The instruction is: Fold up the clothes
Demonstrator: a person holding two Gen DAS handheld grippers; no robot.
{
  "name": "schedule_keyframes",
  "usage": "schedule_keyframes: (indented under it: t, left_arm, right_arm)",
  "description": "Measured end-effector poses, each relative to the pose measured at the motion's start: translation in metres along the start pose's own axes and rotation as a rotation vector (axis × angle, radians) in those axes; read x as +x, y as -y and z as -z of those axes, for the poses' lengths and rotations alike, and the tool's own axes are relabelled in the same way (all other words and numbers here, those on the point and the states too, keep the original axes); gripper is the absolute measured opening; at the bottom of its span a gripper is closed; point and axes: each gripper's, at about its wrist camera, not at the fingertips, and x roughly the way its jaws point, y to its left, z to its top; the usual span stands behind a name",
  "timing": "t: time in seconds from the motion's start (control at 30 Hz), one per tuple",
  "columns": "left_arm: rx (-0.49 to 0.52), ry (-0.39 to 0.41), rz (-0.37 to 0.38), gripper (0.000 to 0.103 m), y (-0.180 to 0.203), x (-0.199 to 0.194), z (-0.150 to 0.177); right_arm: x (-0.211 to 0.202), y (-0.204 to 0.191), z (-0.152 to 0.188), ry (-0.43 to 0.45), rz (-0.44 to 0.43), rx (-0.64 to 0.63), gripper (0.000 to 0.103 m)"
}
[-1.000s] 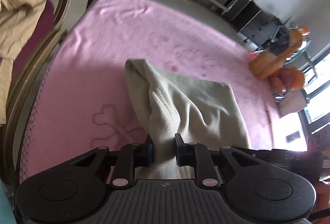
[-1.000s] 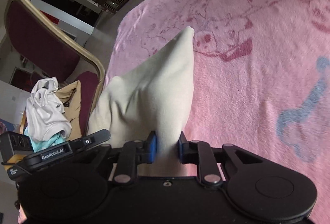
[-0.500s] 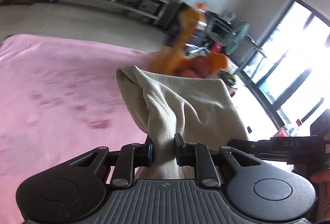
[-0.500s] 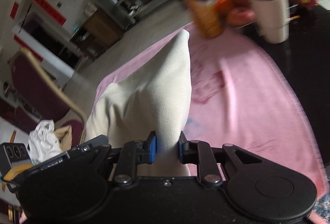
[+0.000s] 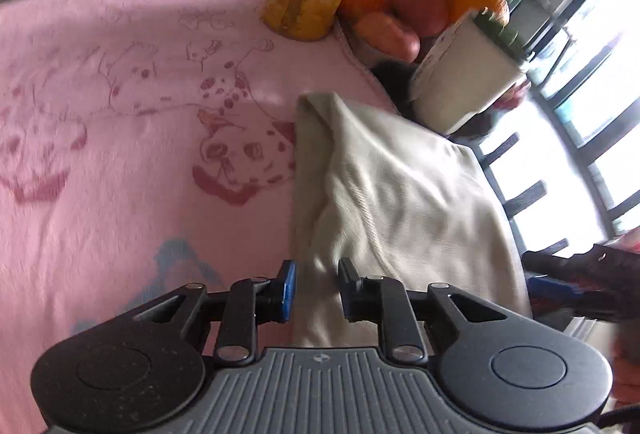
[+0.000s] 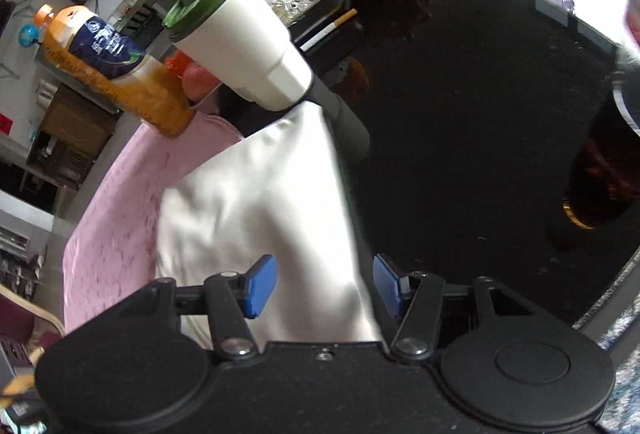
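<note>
Beige garment, one, lies on the pink blanket at its edge by the cup. Left gripper, clamped on it half a second ago, now has jaws parted, cloth loose between.

Right view: right gripper likewise released, jaws wide. One bottle, one cup. Judgement: garment being set down.

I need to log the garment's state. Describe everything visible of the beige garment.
The beige garment is soft, matte cloth with a stitched seam, bunched and folded over on itself. It lies at the edge of the pink blanket, partly over the black table, its far corner near the white tumbler. It runs between the parted jaws of the left gripper and right gripper; neither clamps it.
</note>
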Motion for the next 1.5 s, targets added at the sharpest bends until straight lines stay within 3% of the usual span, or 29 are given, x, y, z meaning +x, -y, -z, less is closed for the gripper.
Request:
schedule_keyframes:
  t: [0.13,0.17,0.2,0.23,0.27,0.37,0.47,0.6,0.67,0.73,0.83,0.9,0.97,1.13,1.27,1.5]
  left_arm:
    - [0.062,-0.011,-0.015,0.022,0.011,-0.002,0.010]
    - [0.078,-0.013,-0.019,0.022,0.014,-0.002,0.013]
    - [0.093,-0.016,-0.022,0.022,0.017,-0.003,0.015]
    - [0.109,-0.018,-0.026,0.023,0.019,-0.003,0.018]
    - [0.124,-0.021,-0.030,0.028,0.022,-0.004,0.021]
    - [0.171,-0.029,-0.041,0.029,0.031,-0.005,0.028]
    - [0.224,-0.061,-0.070,0.030,0.033,-0.012,0.041]
    - [0.301,-0.130,-0.129,0.031,0.031,-0.027,0.063]
    - [0.278,-0.151,-0.161,0.029,0.028,-0.040,0.061]
    - [0.265,-0.124,-0.190,0.029,0.032,-0.060,0.051]
    - [0.269,-0.069,-0.200,0.045,0.045,-0.103,0.041]
    - [0.271,-0.041,-0.185,0.053,0.053,-0.131,0.040]
    - [0.273,-0.013,-0.170,0.066,0.060,-0.160,0.040]
    - [0.298,0.009,-0.133,0.075,0.069,-0.211,0.056]
    - [0.298,-0.013,-0.107,0.090,0.067,-0.234,0.076]
    - [0.273,-0.010,-0.083,0.096,0.064,-0.259,0.103]
  right_arm:
    - [-0.033,-0.007,0.006,0.005,-0.018,-0.076,0.056]
    - [-0.038,-0.014,0.008,0.007,-0.017,-0.108,0.051]
    - [-0.043,-0.021,0.010,0.008,-0.015,-0.141,0.042]
    - [-0.040,-0.028,0.013,-0.007,-0.001,-0.186,0.012]
    - [-0.036,-0.035,0.016,-0.023,0.014,-0.231,0.003]
    - [-0.012,-0.045,0.030,-0.066,0.092,-0.353,0.003]
    - [0.018,-0.036,0.045,-0.206,0.176,-0.404,0.004]
    - [0.001,-0.042,0.056,-0.265,0.197,-0.471,0.005]
    - [-0.019,-0.053,0.054,-0.204,0.195,-0.471,0.006]
    - [-0.050,-0.067,0.046,-0.089,0.143,-0.424,0.011]
    - [-0.099,-0.098,0.040,0.019,0.072,-0.371,0.023]
    - [-0.128,-0.126,0.043,0.045,0.071,-0.387,0.034]
    - [-0.150,-0.147,0.052,0.055,0.099,-0.412,0.058]
    - [-0.191,-0.173,0.086,0.071,0.176,-0.441,0.077]
    - [-0.214,-0.176,0.120,0.046,0.231,-0.425,0.078]
    - [-0.239,-0.181,0.175,0.032,0.305,-0.481,0.086]
